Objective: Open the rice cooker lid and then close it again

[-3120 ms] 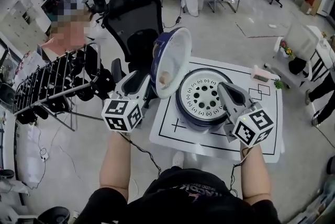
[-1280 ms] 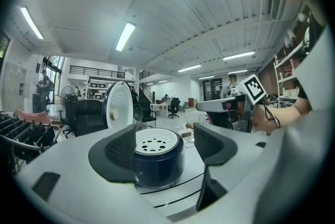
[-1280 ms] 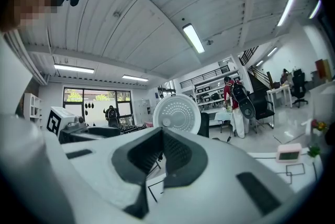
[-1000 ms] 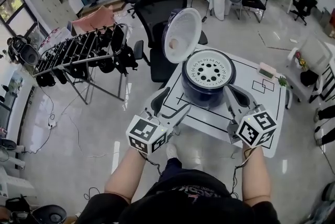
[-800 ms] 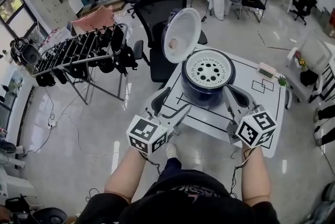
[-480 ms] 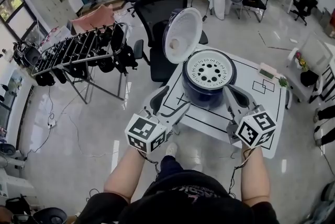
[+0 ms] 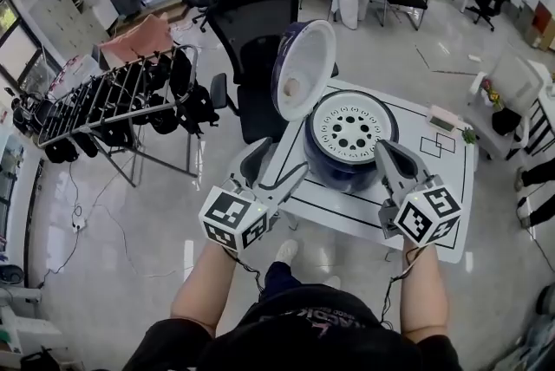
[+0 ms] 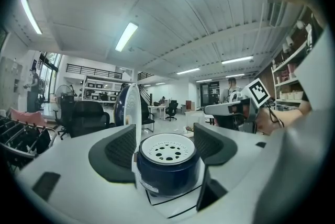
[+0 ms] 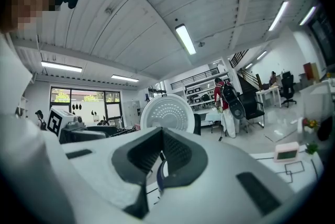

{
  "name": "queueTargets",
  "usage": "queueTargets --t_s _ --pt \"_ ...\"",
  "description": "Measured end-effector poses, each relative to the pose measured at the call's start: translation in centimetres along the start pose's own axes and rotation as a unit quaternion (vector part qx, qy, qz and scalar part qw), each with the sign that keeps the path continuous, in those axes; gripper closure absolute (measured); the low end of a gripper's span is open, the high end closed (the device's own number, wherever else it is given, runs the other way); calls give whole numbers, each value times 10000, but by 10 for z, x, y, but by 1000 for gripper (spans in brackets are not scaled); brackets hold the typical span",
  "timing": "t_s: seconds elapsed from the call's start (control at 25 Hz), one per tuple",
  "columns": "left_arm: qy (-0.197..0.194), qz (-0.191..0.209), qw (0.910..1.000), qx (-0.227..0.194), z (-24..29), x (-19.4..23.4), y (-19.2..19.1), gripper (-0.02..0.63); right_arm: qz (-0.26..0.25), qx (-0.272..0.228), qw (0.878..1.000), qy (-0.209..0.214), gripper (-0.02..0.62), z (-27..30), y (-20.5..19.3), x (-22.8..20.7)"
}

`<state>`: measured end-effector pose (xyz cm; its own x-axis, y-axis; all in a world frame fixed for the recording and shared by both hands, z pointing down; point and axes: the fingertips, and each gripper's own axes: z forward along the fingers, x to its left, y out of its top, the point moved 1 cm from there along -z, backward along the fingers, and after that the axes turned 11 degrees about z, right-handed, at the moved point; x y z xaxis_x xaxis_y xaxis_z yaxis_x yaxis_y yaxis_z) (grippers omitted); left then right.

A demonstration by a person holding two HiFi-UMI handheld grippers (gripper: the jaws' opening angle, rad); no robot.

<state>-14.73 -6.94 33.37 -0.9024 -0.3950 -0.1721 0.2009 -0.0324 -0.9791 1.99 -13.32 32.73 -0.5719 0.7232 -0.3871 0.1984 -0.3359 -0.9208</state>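
— Where's the rice cooker (image 7: 350,154) right now?

— Middle of the white worktop (image 7: 444,203), inside the black lines marked on it. It's a dark blue round pot, and it's open: you look straight down on a white inner plate dotted with holes.

— And the lid (image 7: 305,66)?

— Standing upright at the pot's far-left side. White ribbed inside facing the pot, with a small round piece at its centre, and dark blue on the back.

— The tools?

— The left tool (image 7: 279,172) has its jaws wide apart with nothing gripped. It's at the near-left edge of the worktop, short of the pot, and the cooker shows beyond the gap. The right tool (image 7: 387,152) has its jaws closed together, empty, just beside the pot's near-right side. I can't tell whether it touches.
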Motion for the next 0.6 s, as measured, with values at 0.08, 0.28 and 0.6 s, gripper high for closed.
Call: queueTargets --t_s 0.08,0.28,0.6 --pt "-47 -1 10000 -44 5 22 1 273 13 -27 9999 -121 595 14 2 0" --pt "-108 7 9999 -112 16 72 1 273 -15 -74 9994 -324 594 48 8 2" --pt "-162 59 9996 -200 36 140 0 275 -55 -248 9979 -600 595 95 20 2"
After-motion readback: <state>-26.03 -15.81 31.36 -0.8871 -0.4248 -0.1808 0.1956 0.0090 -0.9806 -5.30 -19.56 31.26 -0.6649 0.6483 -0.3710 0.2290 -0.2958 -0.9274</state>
